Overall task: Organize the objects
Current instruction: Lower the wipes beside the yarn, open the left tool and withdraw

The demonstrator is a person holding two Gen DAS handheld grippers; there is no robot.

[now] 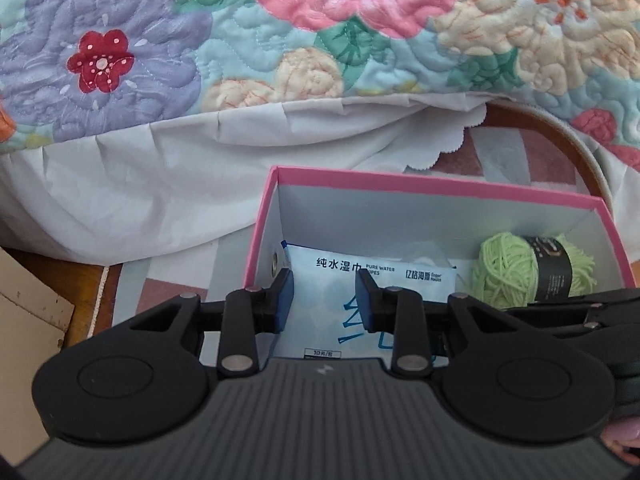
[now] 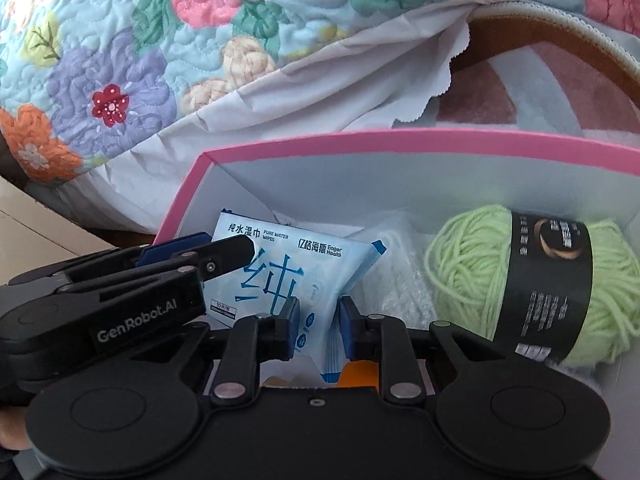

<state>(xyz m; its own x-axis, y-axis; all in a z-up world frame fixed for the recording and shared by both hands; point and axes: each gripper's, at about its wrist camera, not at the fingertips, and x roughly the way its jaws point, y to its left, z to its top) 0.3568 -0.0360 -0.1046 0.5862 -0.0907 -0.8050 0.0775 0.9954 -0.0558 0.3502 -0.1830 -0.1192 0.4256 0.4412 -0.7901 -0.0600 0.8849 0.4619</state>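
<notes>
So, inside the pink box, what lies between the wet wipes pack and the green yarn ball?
A clear crinkled plastic bag lies between the wipes pack and the yarn ball, best seen in the right wrist view.

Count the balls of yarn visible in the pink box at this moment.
1. A light green yarn ball with a black label lies at the right end of the pink box, to the right of the wet wipes pack. The grippers hide the box's near part, so others may be unseen.

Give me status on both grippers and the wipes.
Right gripper shut on wipes, pack tilted inside box. Left gripper shut, holding nothing, above pack. Yarn alongside, clear.
</notes>
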